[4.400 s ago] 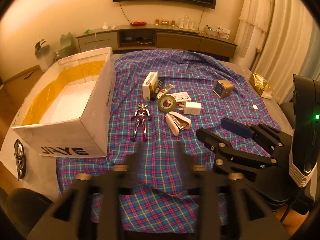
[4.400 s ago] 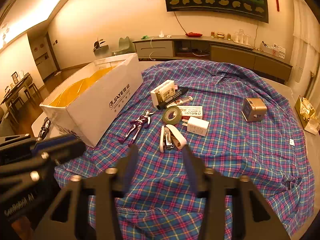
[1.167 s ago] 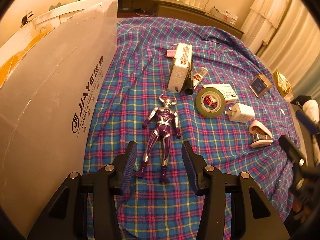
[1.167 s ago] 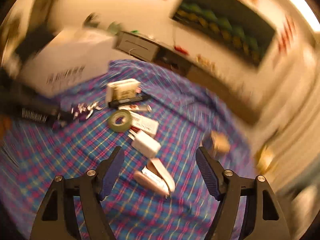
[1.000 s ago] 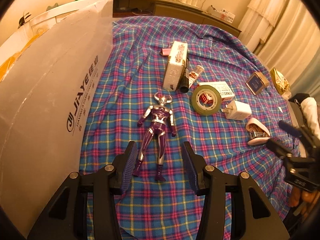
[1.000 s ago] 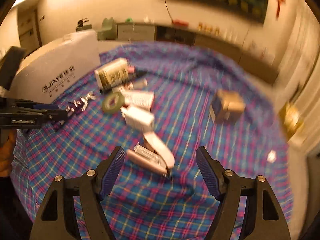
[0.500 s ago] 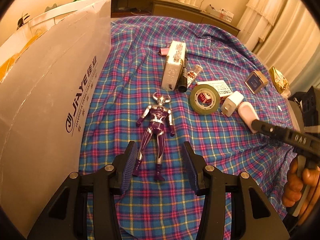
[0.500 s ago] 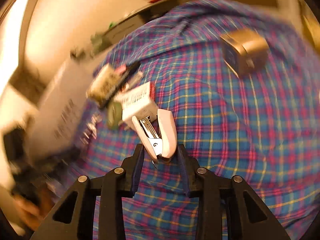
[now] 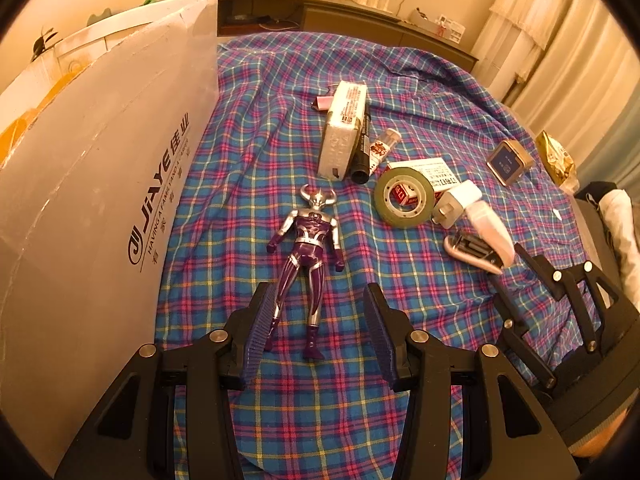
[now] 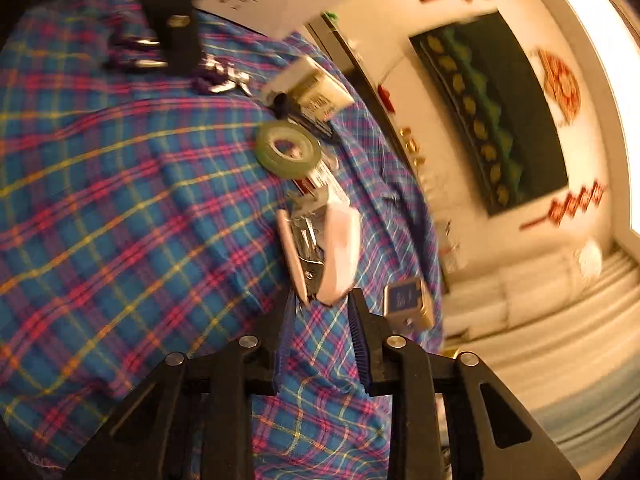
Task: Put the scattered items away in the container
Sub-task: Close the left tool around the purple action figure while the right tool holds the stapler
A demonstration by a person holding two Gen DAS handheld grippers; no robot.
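Observation:
A purple and silver toy figure (image 9: pixel 308 248) lies on the plaid cloth, its legs between the tips of my open left gripper (image 9: pixel 318 316). The big white cardboard box (image 9: pixel 92 184) stands just left of it. My right gripper (image 10: pixel 320 308) is shut on the hinge end of a pink stapler (image 10: pixel 320 248), which also shows in the left wrist view (image 9: pixel 480 240) at the right with the right gripper (image 9: pixel 516 264) behind it. A green tape roll (image 9: pixel 404 198), a white charger (image 9: pixel 458 202), a white carton (image 9: pixel 344 134) and a black marker (image 9: pixel 362 156) lie beyond.
A small square clock (image 9: pixel 510 162) sits at the far right of the cloth, with a gold packet (image 9: pixel 556 158) past it. A low cabinet (image 9: pixel 320 16) runs along the back wall. The cloth's near edge hangs below my left gripper.
My right gripper has closed on the stapler's end and rolled sideways. My left gripper has crept forward so the figure's legs are between its fingers.

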